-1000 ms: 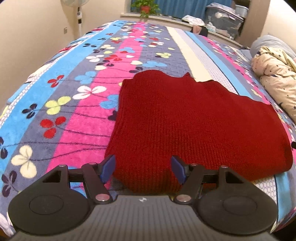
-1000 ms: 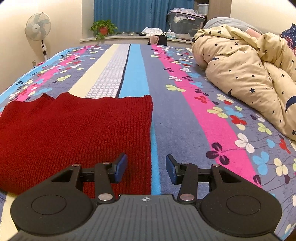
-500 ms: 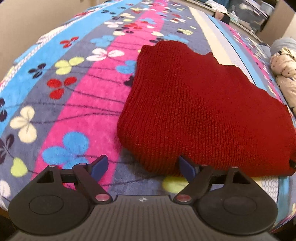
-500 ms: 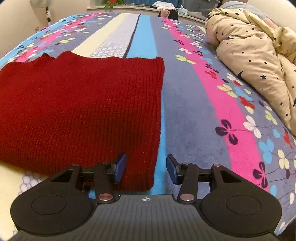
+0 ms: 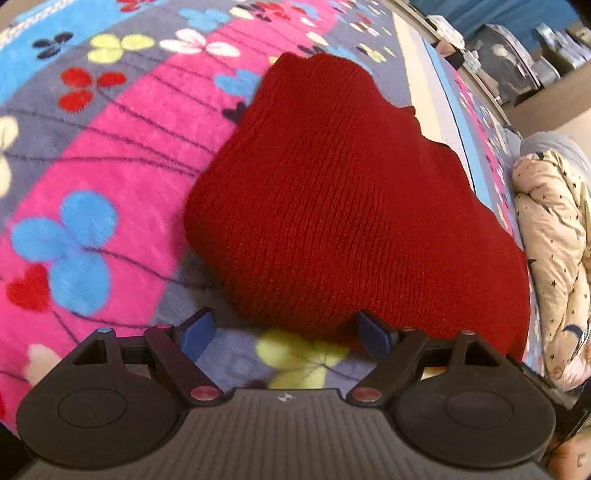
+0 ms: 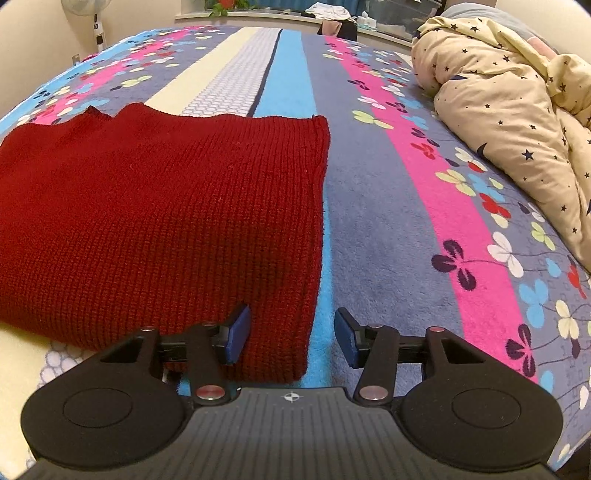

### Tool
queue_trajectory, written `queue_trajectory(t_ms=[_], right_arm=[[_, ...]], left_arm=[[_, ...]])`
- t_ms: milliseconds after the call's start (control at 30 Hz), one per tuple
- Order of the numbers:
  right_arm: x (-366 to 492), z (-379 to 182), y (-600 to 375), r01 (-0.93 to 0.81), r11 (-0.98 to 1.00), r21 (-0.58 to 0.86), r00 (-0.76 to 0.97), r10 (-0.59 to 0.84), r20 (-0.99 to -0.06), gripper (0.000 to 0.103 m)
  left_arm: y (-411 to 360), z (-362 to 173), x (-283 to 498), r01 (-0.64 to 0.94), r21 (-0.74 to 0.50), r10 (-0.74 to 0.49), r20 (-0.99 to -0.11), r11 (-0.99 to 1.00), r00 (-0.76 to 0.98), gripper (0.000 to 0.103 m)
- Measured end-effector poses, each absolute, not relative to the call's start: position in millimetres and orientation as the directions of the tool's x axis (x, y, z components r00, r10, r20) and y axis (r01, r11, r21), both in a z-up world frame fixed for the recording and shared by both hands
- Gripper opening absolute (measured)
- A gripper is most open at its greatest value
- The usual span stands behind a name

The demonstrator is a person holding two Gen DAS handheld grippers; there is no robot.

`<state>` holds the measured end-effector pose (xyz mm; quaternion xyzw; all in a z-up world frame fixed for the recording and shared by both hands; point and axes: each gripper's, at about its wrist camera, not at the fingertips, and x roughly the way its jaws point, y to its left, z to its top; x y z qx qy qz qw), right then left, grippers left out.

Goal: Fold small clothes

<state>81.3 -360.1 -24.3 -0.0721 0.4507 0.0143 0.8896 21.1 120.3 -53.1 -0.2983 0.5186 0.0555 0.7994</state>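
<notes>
Striped, flower-printed bedding [image 6: 373, 229] covers the bed that fills both views. Low over it, the left hand-held gripper [image 5: 284, 332] is released, its blue pads spread wide; the right-hand pad [image 5: 373, 334] sits at the near edge of a dark red knitted sweater [image 5: 351, 206], while the other pad hangs over bare blanket, with a yellow flower print between them. That sweater lies folded flat on the bed, its rounded near-left corner just ahead of this tool.

On the other side, the right hand-held gripper [image 6: 291, 338] is likewise released and holds nothing. Its left pad [image 6: 238, 332] is over the sweater's [image 6: 159, 206] near-right corner, and its other pad is over the light blue stripe just beside the garment's straight right edge.

Further right, well apart from the sweater, a cream quilt with dark stars [image 6: 517, 110] is bunched up on the bed. At the far end, a standing fan [image 6: 94, 22] is by the wall and a potted plant [image 6: 225, 4] stands on a ledge.
</notes>
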Motion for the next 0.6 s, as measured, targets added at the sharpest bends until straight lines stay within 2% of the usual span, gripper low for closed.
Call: queue_trajectory(t_ms=[400, 467, 533, 567, 600], right_arm=[[81, -14, -368, -0.051, 0.993, -0.105, 0.625, -0.05, -0.779, 0.052], [80, -8, -375, -0.014, 0.995, -0.096, 0.648, -0.064, -0.759, 0.052], [79, -1, -384, 0.033, 0.997, -0.076, 0.669, -0.079, -0.739, 0.052], [78, 2, -389, 0.059, 0.996, -0.064, 0.678, -0.087, -0.73, 0.052], [78, 4, -396, 0.088, 0.995, -0.047, 0.685, -0.095, -0.723, 0.052]], left_arm=[[111, -56, 35, -0.39, -0.426, -0.178, -0.828, 0.816, 0.532, 0.086], [111, -55, 36, -0.387, -0.411, -0.158, -0.826, 0.825, 0.54, 0.081], [112, -53, 36, -0.39, -0.385, -0.124, -0.826, 0.836, 0.55, 0.061], [114, -52, 36, -0.386, -0.38, -0.116, -0.823, 0.841, 0.556, 0.058], [115, -50, 36, -0.376, -0.376, -0.115, -0.82, 0.847, 0.561, 0.052]])
